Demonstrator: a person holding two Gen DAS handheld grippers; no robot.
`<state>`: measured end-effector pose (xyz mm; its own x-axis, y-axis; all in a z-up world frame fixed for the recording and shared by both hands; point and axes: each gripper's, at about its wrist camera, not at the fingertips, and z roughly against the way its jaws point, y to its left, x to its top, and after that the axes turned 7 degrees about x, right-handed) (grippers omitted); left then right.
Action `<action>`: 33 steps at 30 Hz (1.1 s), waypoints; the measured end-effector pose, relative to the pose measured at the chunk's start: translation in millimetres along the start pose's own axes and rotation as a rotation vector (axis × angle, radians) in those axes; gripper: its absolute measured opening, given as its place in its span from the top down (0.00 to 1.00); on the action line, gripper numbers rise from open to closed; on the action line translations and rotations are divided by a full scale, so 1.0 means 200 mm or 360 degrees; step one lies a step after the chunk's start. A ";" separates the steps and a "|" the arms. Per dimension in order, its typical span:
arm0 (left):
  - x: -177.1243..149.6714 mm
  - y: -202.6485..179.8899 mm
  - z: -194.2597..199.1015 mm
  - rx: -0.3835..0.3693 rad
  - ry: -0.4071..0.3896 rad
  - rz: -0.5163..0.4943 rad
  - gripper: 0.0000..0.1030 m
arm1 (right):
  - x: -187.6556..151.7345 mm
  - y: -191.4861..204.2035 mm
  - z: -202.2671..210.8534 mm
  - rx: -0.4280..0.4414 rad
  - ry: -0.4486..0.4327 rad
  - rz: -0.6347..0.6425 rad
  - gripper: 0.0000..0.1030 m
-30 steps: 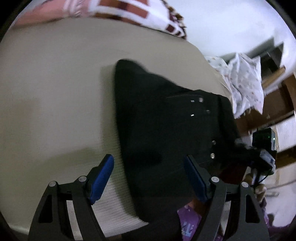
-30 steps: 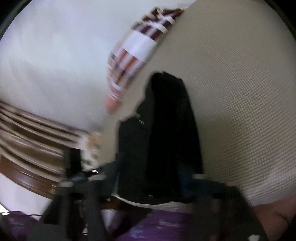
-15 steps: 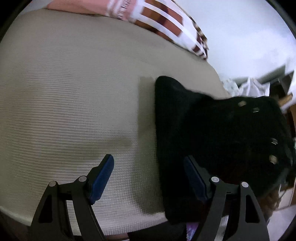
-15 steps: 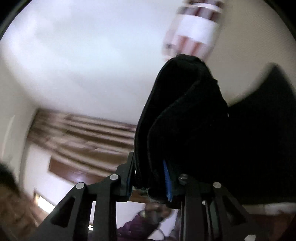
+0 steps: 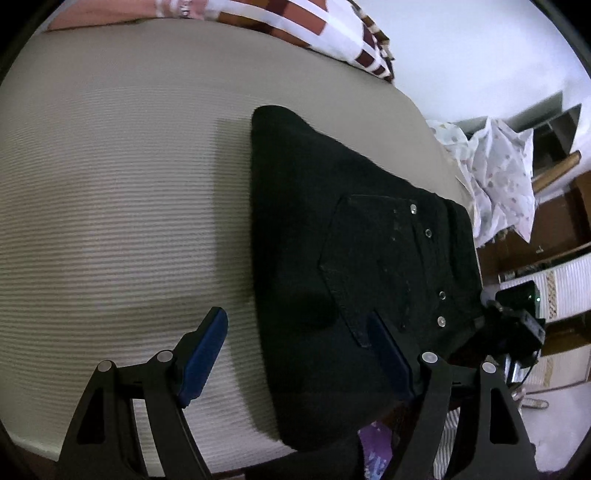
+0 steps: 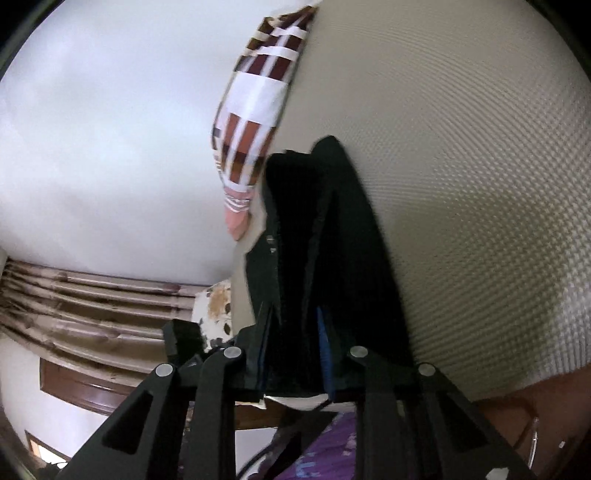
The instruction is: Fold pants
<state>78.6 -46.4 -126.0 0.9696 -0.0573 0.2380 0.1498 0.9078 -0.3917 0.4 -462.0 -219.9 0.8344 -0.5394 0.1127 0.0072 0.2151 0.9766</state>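
Note:
Black folded pants [image 5: 332, 266] lie on the beige bedspread [image 5: 122, 206], back pocket and rivets facing up. My left gripper [image 5: 295, 343] is open and empty, low over the pants' near edge; its right finger is over the fabric, its left finger over the bedspread. My right gripper [image 6: 295, 354] is shut on the thick folded edge of the pants [image 6: 332, 236], which stretch away from its jaws. The right gripper also shows in the left wrist view [image 5: 513, 328] at the pants' right edge.
A brown-and-white checked pillow [image 5: 295, 26] lies at the far end of the bed; it also shows in the right wrist view [image 6: 255, 110]. A floral cloth [image 5: 495, 177] and wooden furniture stand past the bed's right side. Striped curtains [image 6: 92, 306] hang beside the bed.
The right gripper lifted the folded pants up half a second ago and has brought them back down flat on the bed. The left gripper stayed open, shifting slightly over the pants' edge.

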 end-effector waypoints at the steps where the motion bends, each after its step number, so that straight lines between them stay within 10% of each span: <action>1: 0.01 -0.01 -0.01 0.0002 -0.0003 -0.0004 0.24 | 0.00 0.02 0.02 0.0003 -0.0007 0.0017 0.79; 11: 0.00 -0.10 -0.10 0.0060 0.0013 -0.0158 0.19 | 0.03 -0.10 0.51 -0.0149 -0.0414 -0.0089 0.77; 17: -0.01 -0.08 -0.09 0.0008 -0.0009 -0.0105 0.18 | -0.15 0.16 0.41 0.0157 -0.0106 0.0100 0.76; 21: -0.01 -0.06 -0.08 -0.0003 0.0016 -0.0070 0.18 | -0.18 0.16 0.14 -0.0034 0.0038 0.0113 0.70; 33: -0.01 -0.12 -0.10 0.0016 0.0011 -0.0120 0.13 | -0.11 0.02 0.03 0.0009 -0.0054 -0.0174 0.67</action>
<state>77.5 -75.8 -135.2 0.9568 -0.1287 0.2606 0.2208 0.9049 -0.3639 -21.0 -453.4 -218.3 0.8098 -0.5866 0.0116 0.0940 0.1492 0.9843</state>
